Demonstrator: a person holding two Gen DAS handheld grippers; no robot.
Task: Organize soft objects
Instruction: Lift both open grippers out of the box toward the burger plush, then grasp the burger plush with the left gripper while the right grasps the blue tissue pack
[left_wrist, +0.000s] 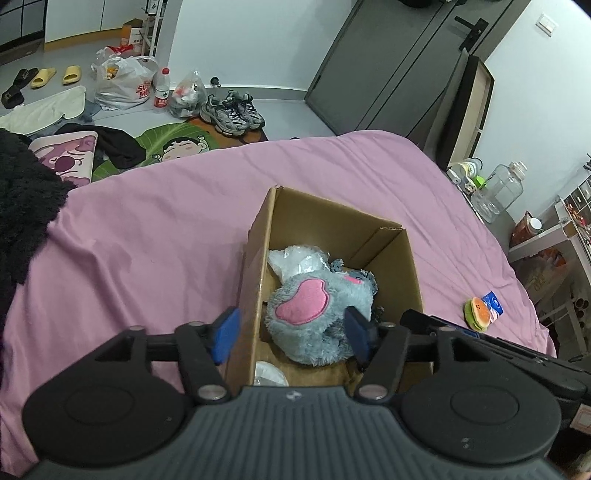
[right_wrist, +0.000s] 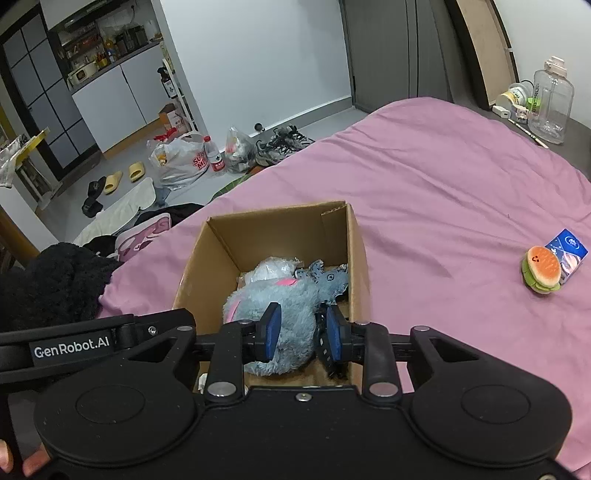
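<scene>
Pink bedsheet (left_wrist: 184, 221) filling mid-frame, cluttered floor upper left, cardboard box (left_wrist: 388, 243) centre holding grey plush toy (left_wrist: 317, 314), left gripper (left_wrist: 291, 332) wide open straddling it, right gripper (right_wrist: 303, 334) half-open, empty, above the box

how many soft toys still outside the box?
1: the burger plush on the pink bedsheet, right of the cardboard box, against a blue packet. Others may lie out of frame.

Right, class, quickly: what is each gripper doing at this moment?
Left gripper: open, fingers either side of the box wall, holding nothing.
Right gripper: part open, around the grey plush; grip cannot be told.
</scene>
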